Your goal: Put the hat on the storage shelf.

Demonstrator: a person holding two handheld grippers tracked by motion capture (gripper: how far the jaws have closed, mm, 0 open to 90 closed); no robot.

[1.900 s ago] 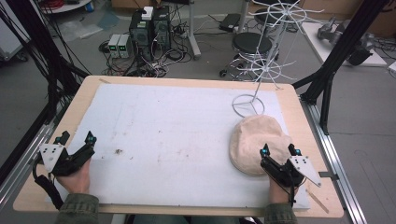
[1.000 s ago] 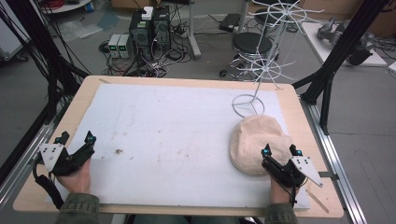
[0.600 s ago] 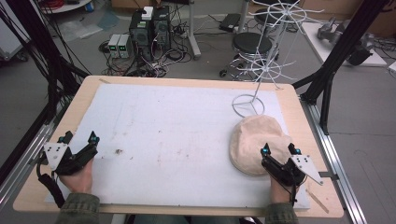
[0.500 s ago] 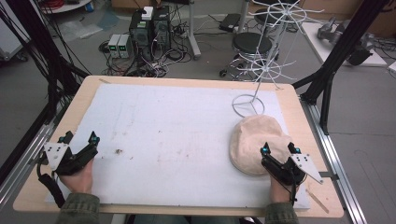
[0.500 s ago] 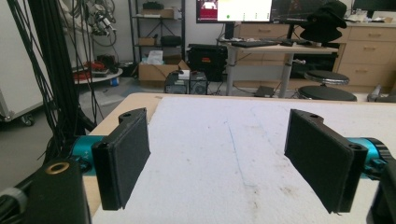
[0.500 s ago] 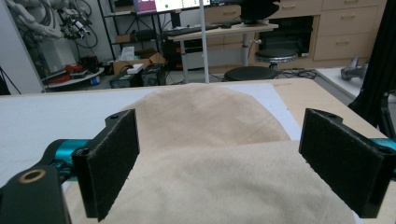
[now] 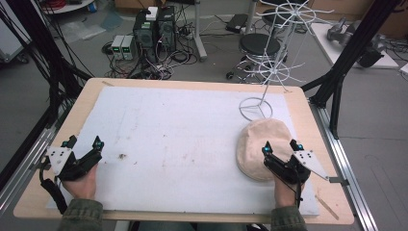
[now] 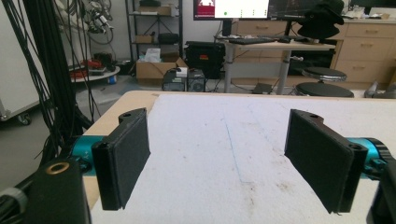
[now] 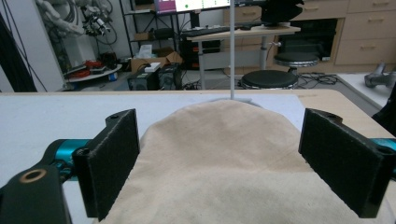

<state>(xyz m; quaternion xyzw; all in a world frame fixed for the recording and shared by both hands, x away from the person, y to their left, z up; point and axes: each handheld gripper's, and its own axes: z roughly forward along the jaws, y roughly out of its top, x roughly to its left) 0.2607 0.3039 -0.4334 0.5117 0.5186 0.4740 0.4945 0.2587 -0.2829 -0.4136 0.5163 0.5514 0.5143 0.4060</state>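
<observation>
The beige cap [image 7: 262, 147] is found lying flat at the table's [image 7: 192, 84] right side, directly ahead of the wide-open, empty right claw [image 7: 280, 147], its near edge framed between the jaws.

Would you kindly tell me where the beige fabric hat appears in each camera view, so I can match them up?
High view: the beige hat lies right of centre on the white mat, at the right hand-held gripper.
Left gripper view: not in it.
Right gripper view: the hat spreads across the lower centre, between the open jaws.
Shared landmark: the white wire stand behind the hat.
</observation>
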